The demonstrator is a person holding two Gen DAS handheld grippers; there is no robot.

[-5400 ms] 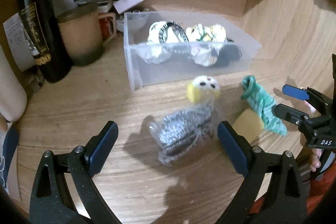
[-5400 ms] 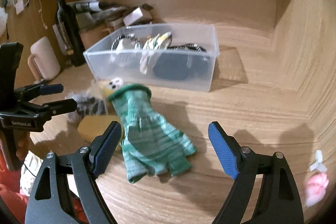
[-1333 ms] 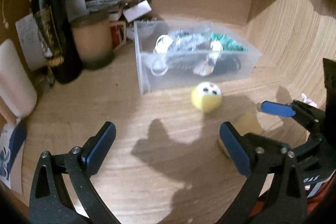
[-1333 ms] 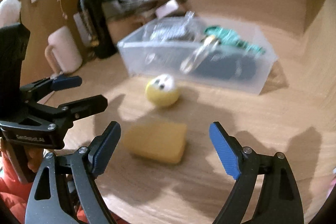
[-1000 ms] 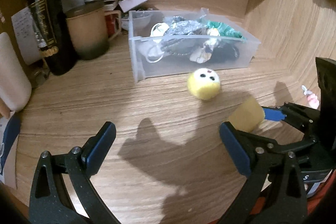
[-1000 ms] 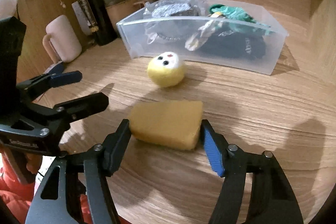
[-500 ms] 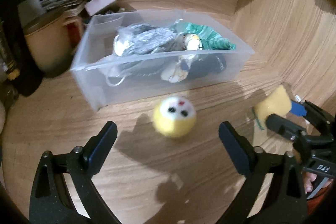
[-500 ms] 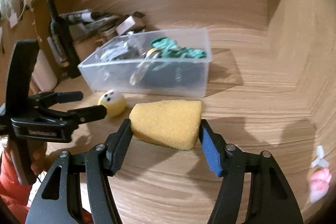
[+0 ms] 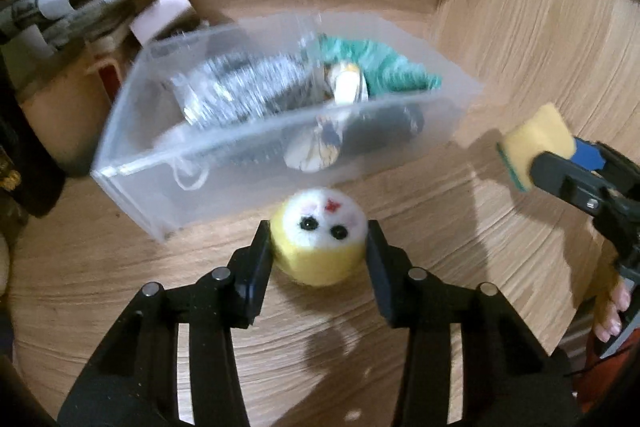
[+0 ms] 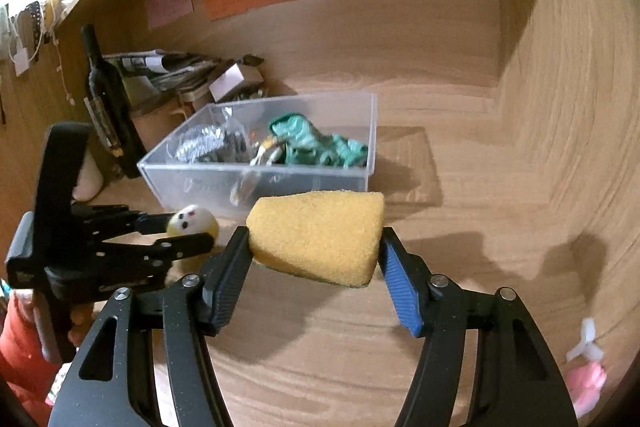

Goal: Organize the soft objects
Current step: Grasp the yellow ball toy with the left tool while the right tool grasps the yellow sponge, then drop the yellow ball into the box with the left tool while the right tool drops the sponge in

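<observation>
My left gripper (image 9: 318,251) is shut on a yellow plush ball with a white face (image 9: 320,239), which rests on the wooden desk just in front of the clear plastic bin (image 9: 240,163). My right gripper (image 10: 316,247) is shut on a yellow sponge (image 10: 316,235) and holds it above the desk, short of the bin (image 10: 370,131). The sponge also shows in the left wrist view (image 9: 536,143). The bin holds a green glove (image 10: 320,143), a silver scourer in a bag (image 9: 240,87) and other soft items.
A dark wine bottle (image 10: 106,95), a brown mug (image 9: 60,107) and stacked papers (image 10: 168,67) stand left of and behind the bin. Wooden walls close the back and right. A small pink and white object (image 10: 584,375) lies on the desk at right.
My left gripper moved forward and closed on the plush ball. My right gripper lifted the sponge off the desk and keeps it raised toward the bin.
</observation>
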